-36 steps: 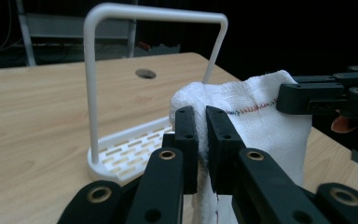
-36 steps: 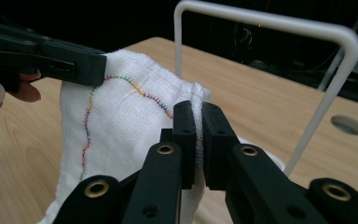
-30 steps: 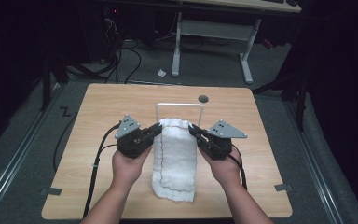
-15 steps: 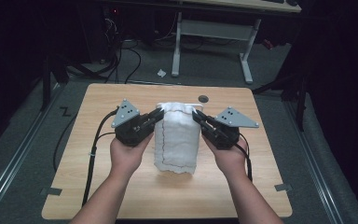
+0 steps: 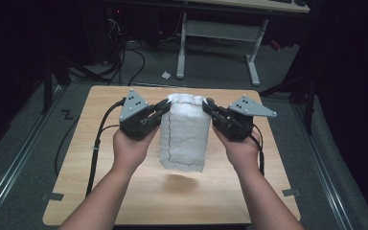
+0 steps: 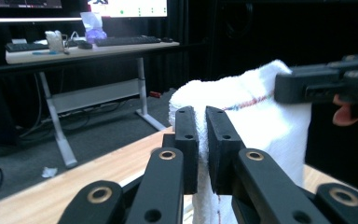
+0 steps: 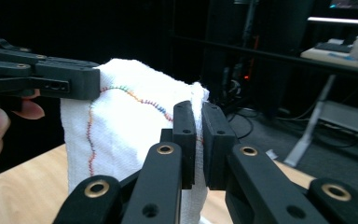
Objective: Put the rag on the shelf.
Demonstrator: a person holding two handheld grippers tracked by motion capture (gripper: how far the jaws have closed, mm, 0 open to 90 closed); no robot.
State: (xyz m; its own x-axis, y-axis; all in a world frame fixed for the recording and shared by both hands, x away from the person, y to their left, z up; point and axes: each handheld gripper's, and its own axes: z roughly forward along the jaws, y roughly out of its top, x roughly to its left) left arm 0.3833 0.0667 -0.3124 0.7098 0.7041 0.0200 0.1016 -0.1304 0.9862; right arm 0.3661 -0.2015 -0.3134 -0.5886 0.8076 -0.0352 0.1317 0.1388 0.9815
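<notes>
- Your left gripper (image 5: 163, 106) and right gripper (image 5: 207, 106) each pinch a top corner of the towel (image 5: 184, 134), hanging above the bench (image 5: 91, 191).
- Your gripper views reveal its multicoloured stitching (image 7: 140, 100).

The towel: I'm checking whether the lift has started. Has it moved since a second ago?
Yes. The white towel then lay flat on the wooden table; now it hangs above it, pinched by the left gripper and right gripper.

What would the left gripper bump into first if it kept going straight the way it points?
Likely the white towel its jaws already pinch; beyond that, the right gripper holding the opposite corner, though depth is hard to judge.
</notes>
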